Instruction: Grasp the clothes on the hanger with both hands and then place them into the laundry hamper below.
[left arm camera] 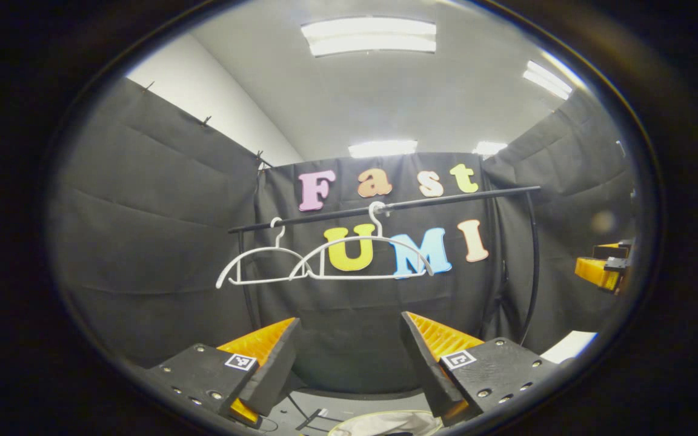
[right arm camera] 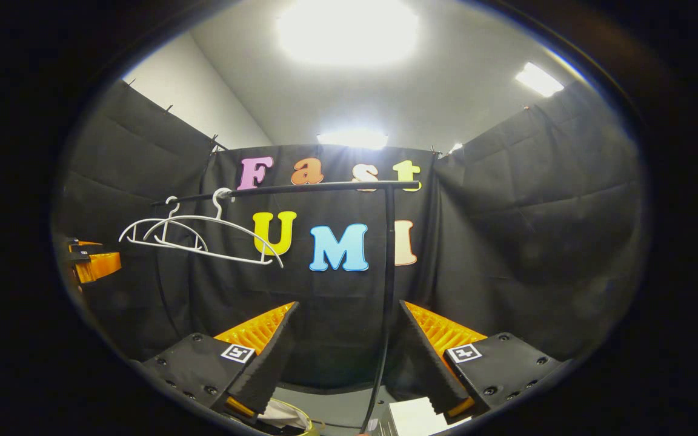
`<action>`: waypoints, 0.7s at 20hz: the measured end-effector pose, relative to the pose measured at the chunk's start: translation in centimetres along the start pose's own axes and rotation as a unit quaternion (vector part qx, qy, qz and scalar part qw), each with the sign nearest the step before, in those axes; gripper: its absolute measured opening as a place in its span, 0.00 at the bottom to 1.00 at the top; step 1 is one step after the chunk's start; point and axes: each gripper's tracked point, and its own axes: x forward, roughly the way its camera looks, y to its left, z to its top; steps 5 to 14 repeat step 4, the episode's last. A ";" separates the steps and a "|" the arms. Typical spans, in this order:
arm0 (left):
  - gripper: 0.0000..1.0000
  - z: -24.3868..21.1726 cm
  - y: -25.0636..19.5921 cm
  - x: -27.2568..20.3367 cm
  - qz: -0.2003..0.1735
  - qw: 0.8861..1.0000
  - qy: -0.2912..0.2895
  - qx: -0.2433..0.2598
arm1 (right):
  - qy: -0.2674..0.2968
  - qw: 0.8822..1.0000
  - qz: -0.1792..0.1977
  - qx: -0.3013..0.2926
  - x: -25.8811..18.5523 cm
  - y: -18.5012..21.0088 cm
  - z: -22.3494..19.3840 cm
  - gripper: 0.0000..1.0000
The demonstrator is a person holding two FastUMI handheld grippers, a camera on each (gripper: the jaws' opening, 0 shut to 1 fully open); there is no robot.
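Both hangers (left arm camera: 325, 260) bare on the rail (left arm camera: 385, 208), left tool (left arm camera: 349, 357) and right tool (right arm camera: 346, 351) agape, empty. Clothes seemingly in the hamper (left arm camera: 385, 422) below; any careless swing risks snagging a hanger.

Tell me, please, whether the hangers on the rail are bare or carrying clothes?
Bare: both white hangers show open frames on the black rail.

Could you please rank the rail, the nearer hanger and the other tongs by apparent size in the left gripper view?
1. rail
2. nearer hanger
3. other tongs, partly cut off at the edge, so unsure.
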 end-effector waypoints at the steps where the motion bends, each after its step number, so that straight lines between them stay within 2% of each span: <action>1: 0.94 0.0 0.0 -0.1 0.000 1.000 -0.001 0.001 | -0.001 1.000 0.002 0.001 0.1 0.1 0.0 0.99; 14: 0.94 -0.5 0.3 -0.1 0.005 1.000 0.003 0.001 | -0.004 1.000 0.003 0.000 0.6 0.0 0.1 0.99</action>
